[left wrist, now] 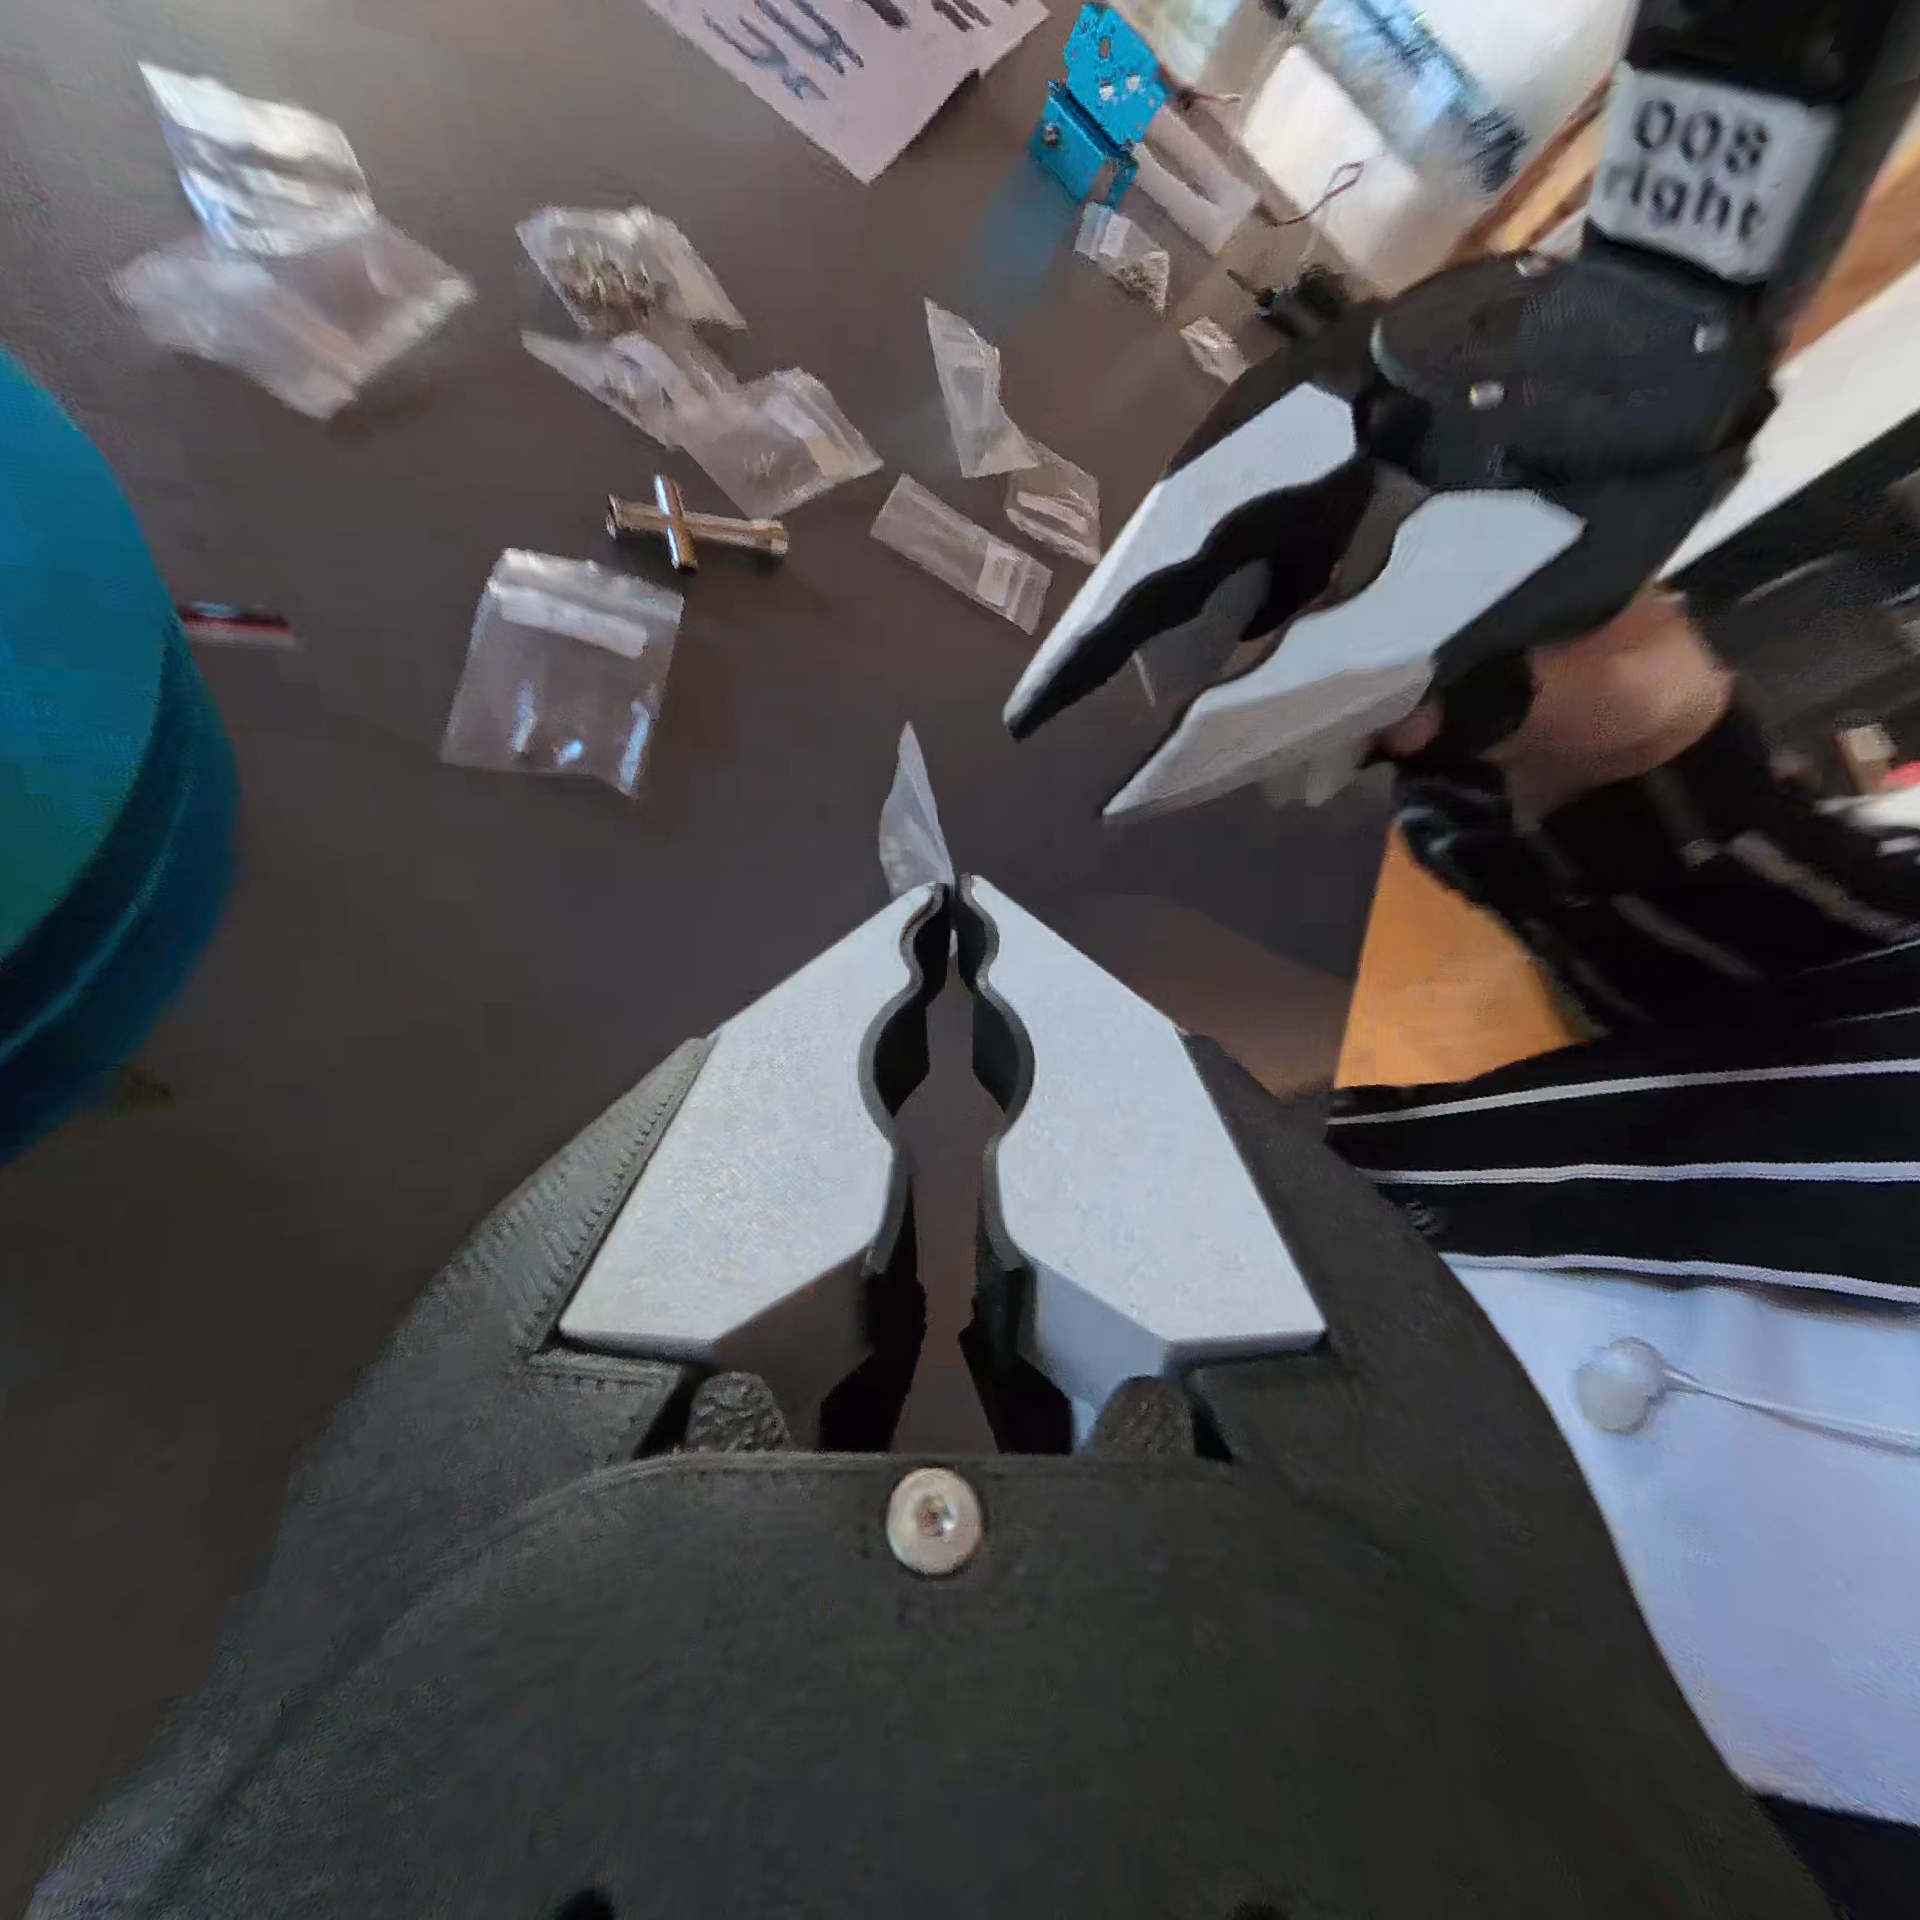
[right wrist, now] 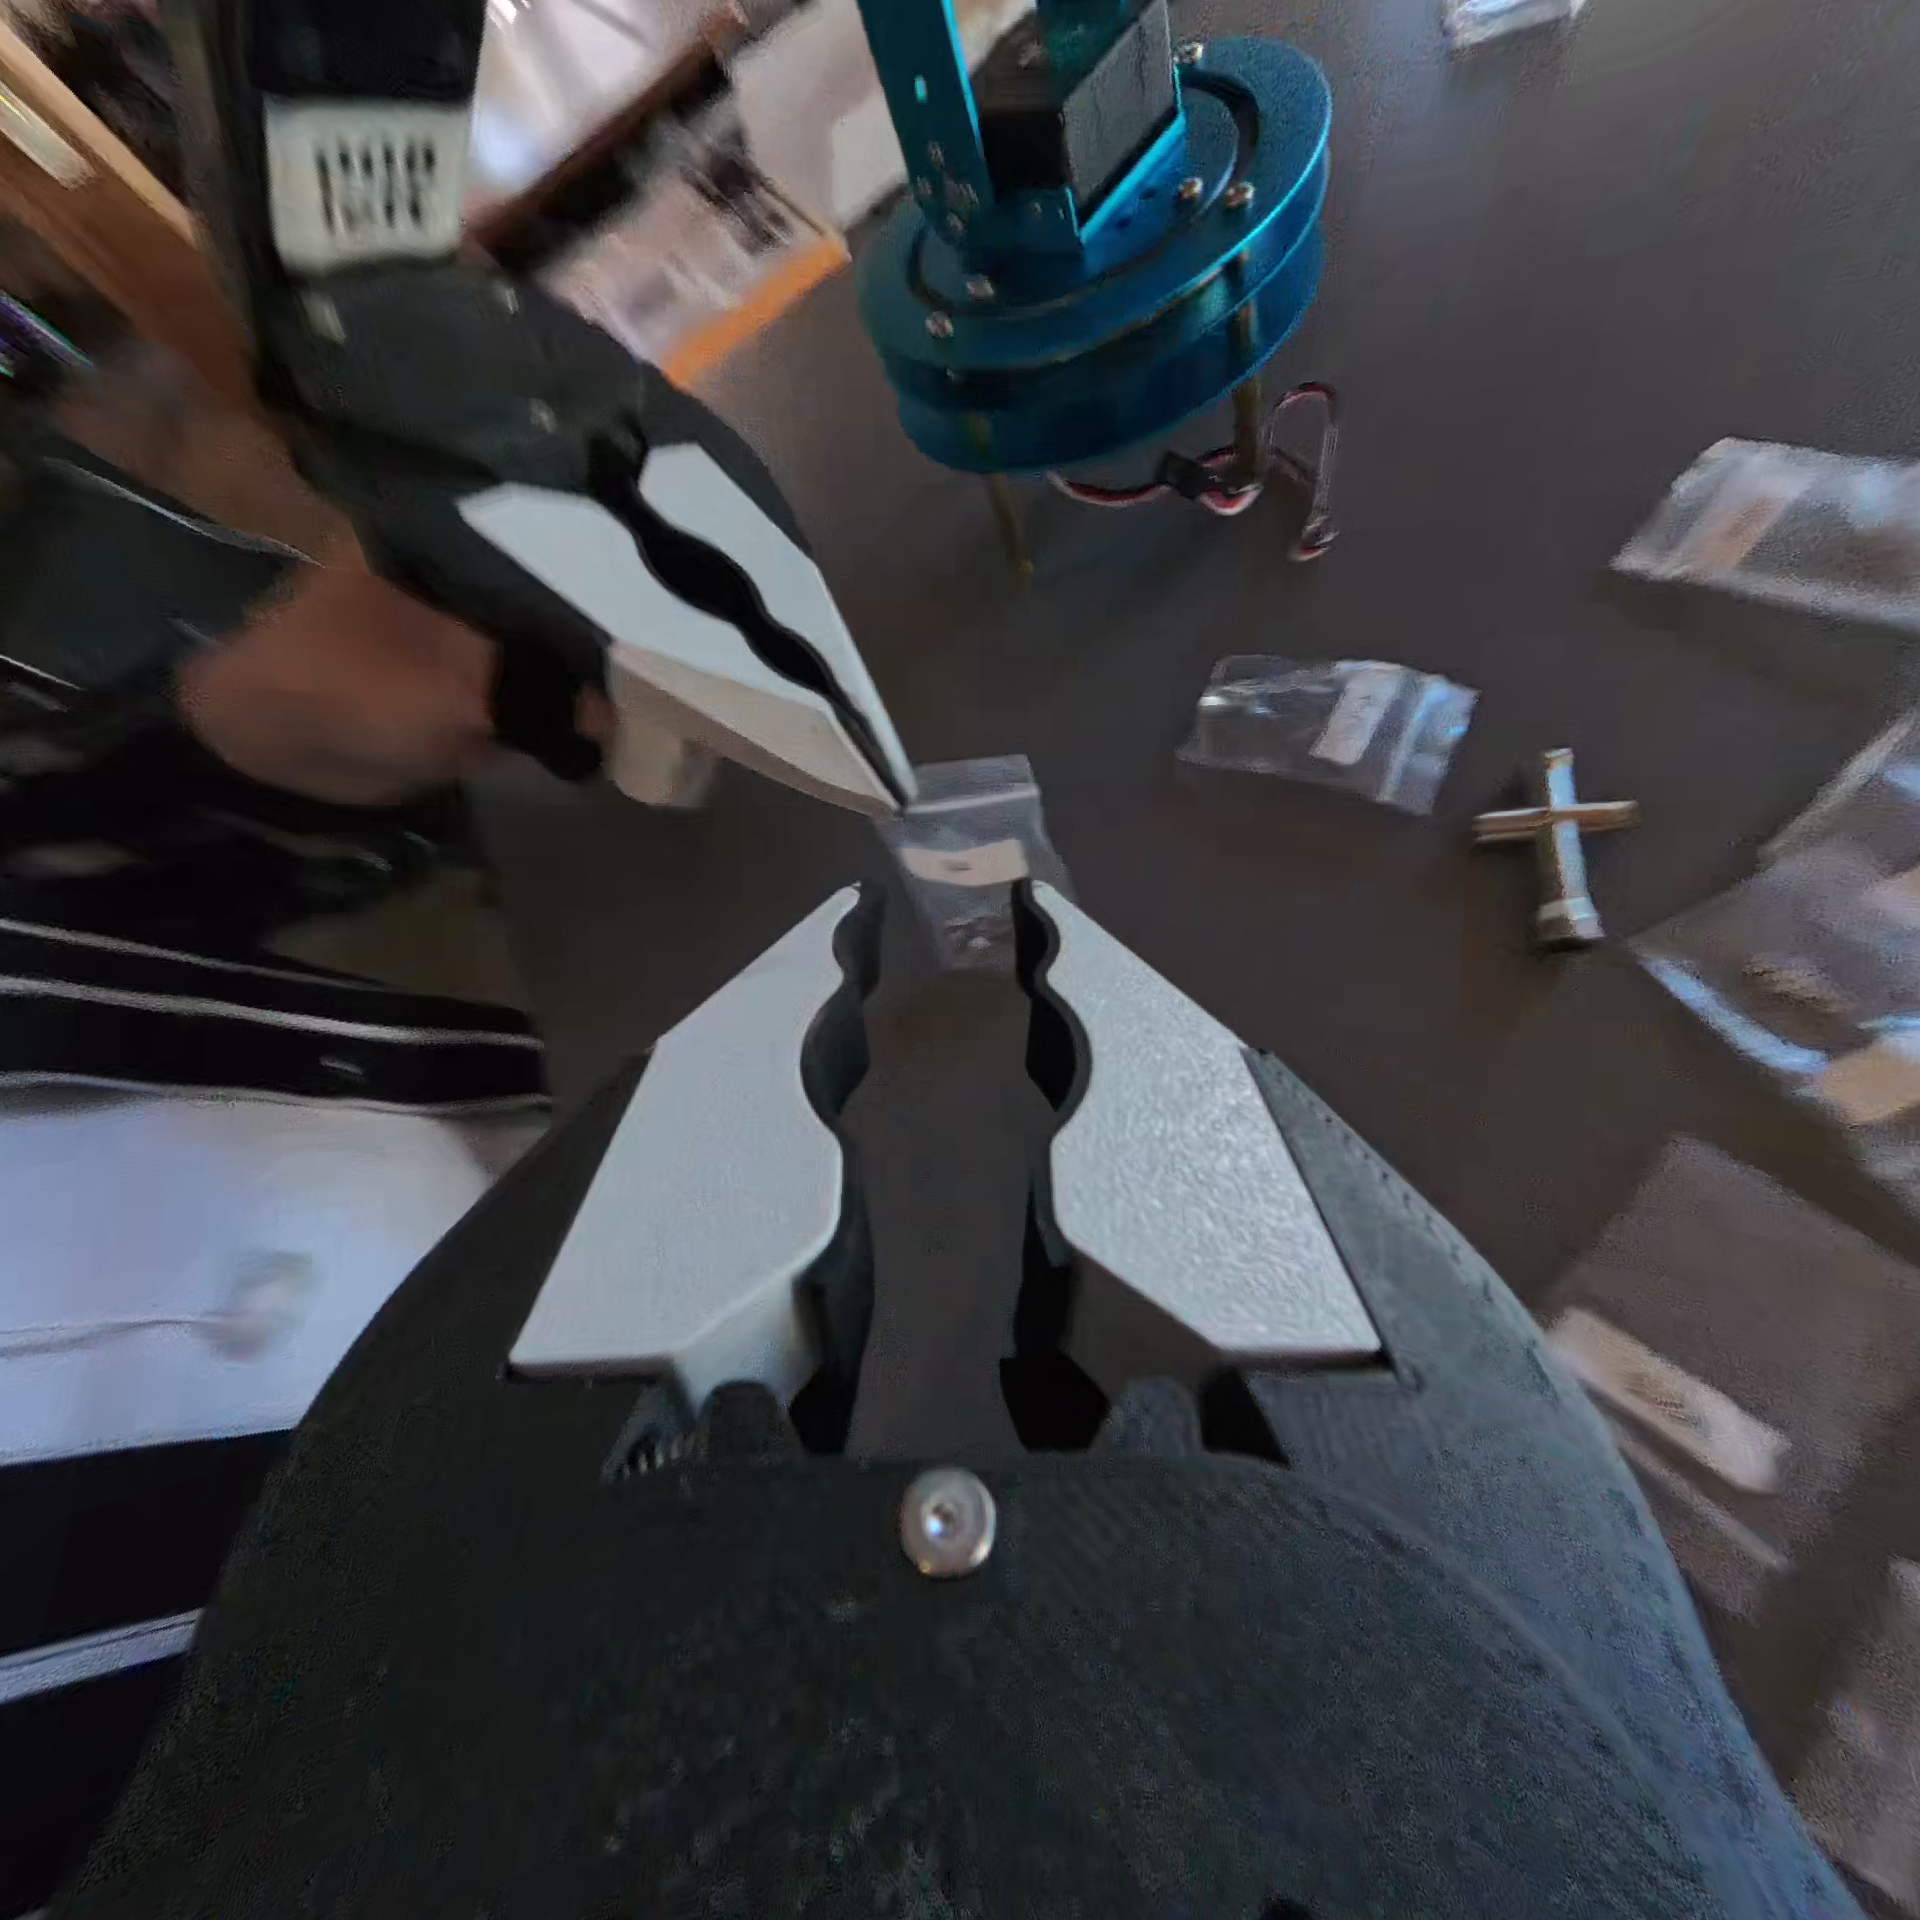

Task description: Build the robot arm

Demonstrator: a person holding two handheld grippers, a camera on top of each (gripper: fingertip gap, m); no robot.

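Note:
My left gripper (left wrist: 954, 894) is shut on the edge of a small clear plastic bag (left wrist: 914, 821) and holds it above the dark brown table (left wrist: 312, 1039). In the right wrist view the left gripper (right wrist: 899, 802) pinches the top corner of the bag (right wrist: 966, 831), which has small metal parts in it. My right gripper (right wrist: 943, 891) is open. The lower part of the bag hangs between its fingertips, and the pads do not press on it. In the left wrist view the right gripper (left wrist: 1070, 769) is open just right of the bag.
Several clear parts bags (left wrist: 566, 670) and a metal cross wrench (left wrist: 691, 525) lie on the table. A blue round metal assembly (right wrist: 1091, 312) with wires stands beyond. A blue bracket (left wrist: 1101, 104) and a paper sheet (left wrist: 862, 62) lie at the far edge. About 12 centimeters separates my right fingertips from the metal cross wrench (left wrist: 691, 525). It turns up in the right wrist view (right wrist: 1565, 844) as well.

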